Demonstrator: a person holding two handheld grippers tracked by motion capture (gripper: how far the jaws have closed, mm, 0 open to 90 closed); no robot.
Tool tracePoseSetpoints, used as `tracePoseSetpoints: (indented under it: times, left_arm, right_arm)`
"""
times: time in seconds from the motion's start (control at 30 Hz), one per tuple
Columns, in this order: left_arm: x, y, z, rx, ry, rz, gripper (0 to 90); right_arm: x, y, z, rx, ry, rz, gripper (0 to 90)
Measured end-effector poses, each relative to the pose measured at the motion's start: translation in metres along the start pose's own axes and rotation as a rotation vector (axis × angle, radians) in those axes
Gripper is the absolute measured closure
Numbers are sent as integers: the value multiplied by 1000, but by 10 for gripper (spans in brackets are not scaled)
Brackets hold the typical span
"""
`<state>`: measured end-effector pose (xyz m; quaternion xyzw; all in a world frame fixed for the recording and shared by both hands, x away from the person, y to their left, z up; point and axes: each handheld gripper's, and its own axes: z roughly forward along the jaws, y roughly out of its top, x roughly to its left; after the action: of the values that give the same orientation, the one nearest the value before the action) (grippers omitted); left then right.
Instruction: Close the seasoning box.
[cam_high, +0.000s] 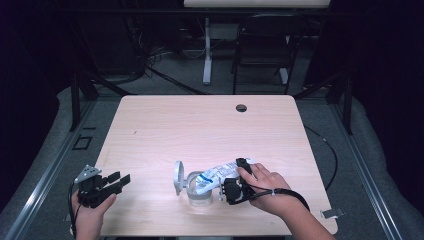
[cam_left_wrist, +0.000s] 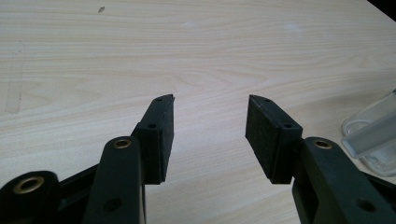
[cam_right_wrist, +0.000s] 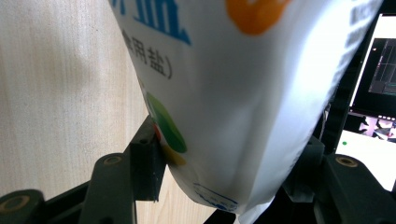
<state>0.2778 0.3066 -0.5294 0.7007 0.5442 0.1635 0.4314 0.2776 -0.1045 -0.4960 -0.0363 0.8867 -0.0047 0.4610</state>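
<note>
Over the jar (cam_high: 199, 192), right gripper (cam_high: 234, 186) grips salt bag (cam_high: 220, 174)

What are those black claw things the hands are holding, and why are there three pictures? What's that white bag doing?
Those are hand-held grippers: tongs a person squeezes, one in each hand. The top picture is taken from above the wooden table. The other two come from small cameras riding on each tool, looking along its black jaws.

The left hand-held gripper rests near the table's edge, jaws open with nothing between them; its own camera shows bare wood between the pads.

The right hand-held gripper clamps a white salt bag with blue writing. Up close you see that bag squeezed between the jaws. It is tipped toward a clear jar whose lid stands flipped open, so the person looks to be pouring salt in.
</note>
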Motion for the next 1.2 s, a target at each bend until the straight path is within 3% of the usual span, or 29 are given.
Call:
tracePoseSetpoints:
  times: [0.3, 0.67, 1.2]
  left_arm:
    - [0, 0, 1, 12, 7, 8, 505]
    - [-4, 0, 3, 20, 56, 51, 498]
    - [-4, -1, 4, 22, 61, 47, 492]
  right_arm:
    - [-1, 0, 0, 5, 0, -6, 426]
    - [-1, 1, -1, 9, 0, -9, 426]
    - [-2, 2, -2, 21, -9, -36, 426]
